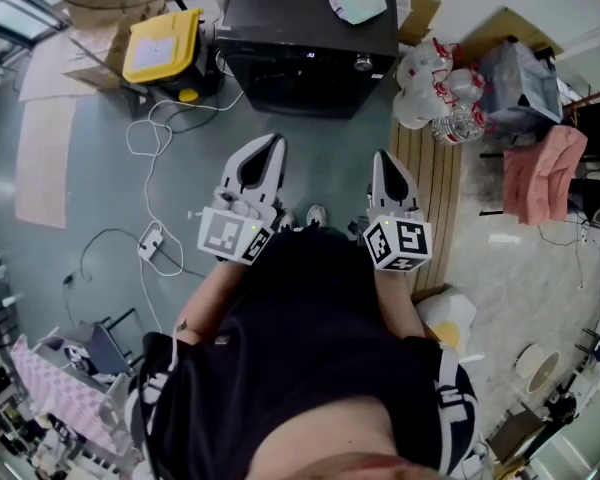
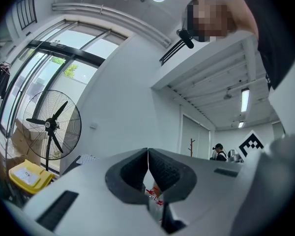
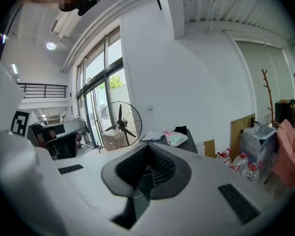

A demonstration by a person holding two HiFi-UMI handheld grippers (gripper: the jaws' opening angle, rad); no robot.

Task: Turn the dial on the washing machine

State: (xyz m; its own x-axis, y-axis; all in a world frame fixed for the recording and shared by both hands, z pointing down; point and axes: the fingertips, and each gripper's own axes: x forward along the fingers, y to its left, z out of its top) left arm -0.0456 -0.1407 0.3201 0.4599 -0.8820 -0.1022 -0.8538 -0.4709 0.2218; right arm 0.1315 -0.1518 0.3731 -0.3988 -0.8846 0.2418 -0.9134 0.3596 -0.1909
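Observation:
The black washing machine (image 1: 310,38) stands on the floor ahead of me, with a small round dial (image 1: 363,64) on the right of its front panel. Clothes lie on its top. My left gripper (image 1: 273,144) is held short of the machine, shut, with nothing between its pads. My right gripper (image 1: 384,157) hangs beside it, also short of the machine, shut and empty. In the left gripper view the left gripper (image 2: 148,151) has its pads meeting at the tips. In the right gripper view the right gripper (image 3: 148,147) is shut too, and the washing machine (image 3: 187,142) shows past it.
A yellow-lidded box (image 1: 161,41) sits left of the machine. Cables (image 1: 152,148) and a power strip (image 1: 150,243) lie on the floor at left. Water bottles (image 1: 435,93), a wooden pallet (image 1: 437,183) and a pink cloth (image 1: 545,168) are at right. A standing fan (image 3: 120,124) is by the windows.

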